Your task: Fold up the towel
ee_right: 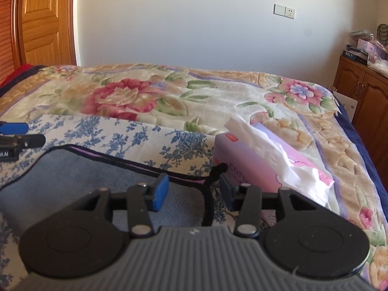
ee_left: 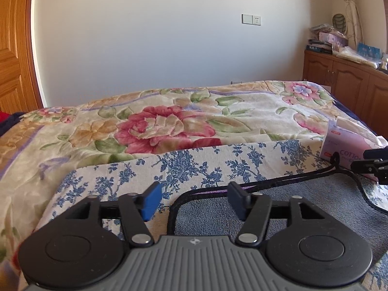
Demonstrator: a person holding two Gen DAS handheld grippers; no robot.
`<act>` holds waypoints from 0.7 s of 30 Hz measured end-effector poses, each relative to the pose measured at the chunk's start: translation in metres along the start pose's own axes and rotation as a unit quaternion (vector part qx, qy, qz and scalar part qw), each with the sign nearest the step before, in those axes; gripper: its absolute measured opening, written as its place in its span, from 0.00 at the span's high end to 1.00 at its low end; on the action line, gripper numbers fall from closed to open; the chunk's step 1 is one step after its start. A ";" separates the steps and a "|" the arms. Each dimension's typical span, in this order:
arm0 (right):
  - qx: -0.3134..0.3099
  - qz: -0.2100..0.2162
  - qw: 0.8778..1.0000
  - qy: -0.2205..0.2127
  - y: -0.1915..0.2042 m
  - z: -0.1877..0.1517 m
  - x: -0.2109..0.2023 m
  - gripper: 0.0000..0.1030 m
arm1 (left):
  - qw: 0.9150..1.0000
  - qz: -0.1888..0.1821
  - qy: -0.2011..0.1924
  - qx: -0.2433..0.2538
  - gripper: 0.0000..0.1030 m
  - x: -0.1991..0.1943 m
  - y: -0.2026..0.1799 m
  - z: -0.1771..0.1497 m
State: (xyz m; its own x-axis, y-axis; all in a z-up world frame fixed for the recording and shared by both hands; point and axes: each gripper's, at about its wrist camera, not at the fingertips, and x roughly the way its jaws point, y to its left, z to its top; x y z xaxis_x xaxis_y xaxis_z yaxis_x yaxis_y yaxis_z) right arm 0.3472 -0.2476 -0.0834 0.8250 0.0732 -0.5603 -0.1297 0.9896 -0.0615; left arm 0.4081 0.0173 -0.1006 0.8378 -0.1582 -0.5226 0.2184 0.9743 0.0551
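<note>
A grey-blue towel [ee_left: 303, 198] with black trim and a pink stripe lies flat on a blue-flowered cloth [ee_left: 194, 165] on the bed. It also shows in the right wrist view [ee_right: 72, 169]. My left gripper [ee_left: 194, 200] is open over the towel's far left corner, with the black edge between its jaws. My right gripper [ee_right: 194, 190] is open over the far right corner, where a black hanging loop [ee_right: 218, 169] sticks up. The right gripper's tip shows at the right edge of the left wrist view [ee_left: 371, 165]. The left gripper's tip shows at the left edge of the right wrist view [ee_right: 14, 133].
A pink tissue box [ee_right: 262, 167] with white tissue sticking out stands just beyond the towel's right corner. A floral blanket [ee_left: 169, 121] covers the bed. A wooden cabinet [ee_left: 344, 82] with clutter stands at the right, a wooden door [ee_right: 43, 21] at the left.
</note>
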 end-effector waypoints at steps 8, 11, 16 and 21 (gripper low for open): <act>0.015 0.010 1.000 -0.016 0.013 0.007 -0.043 0.43 | 1.000 0.004 -0.017 0.001 0.15 -0.043 -0.001 0.014; 0.026 0.014 0.999 -0.022 0.018 0.009 -0.060 0.42 | 1.000 0.004 -0.023 -0.003 0.13 -0.062 -0.001 0.020; 0.031 0.017 0.999 -0.035 0.027 0.010 -0.087 0.33 | 0.999 -0.001 -0.033 0.001 0.12 -0.094 -0.005 0.030; 0.032 0.016 0.998 -0.046 0.032 0.012 -0.110 0.28 | 0.999 -0.001 -0.043 0.010 0.12 -0.123 -0.008 0.037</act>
State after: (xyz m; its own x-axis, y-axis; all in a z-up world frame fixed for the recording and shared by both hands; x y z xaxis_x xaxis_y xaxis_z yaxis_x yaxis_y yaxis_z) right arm 0.2582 -0.2225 -0.0139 0.8686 0.1130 -0.4824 -0.1235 0.9923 0.0102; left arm 0.3214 0.0236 -0.0053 0.8769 -0.1739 -0.4482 0.2294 0.9706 0.0723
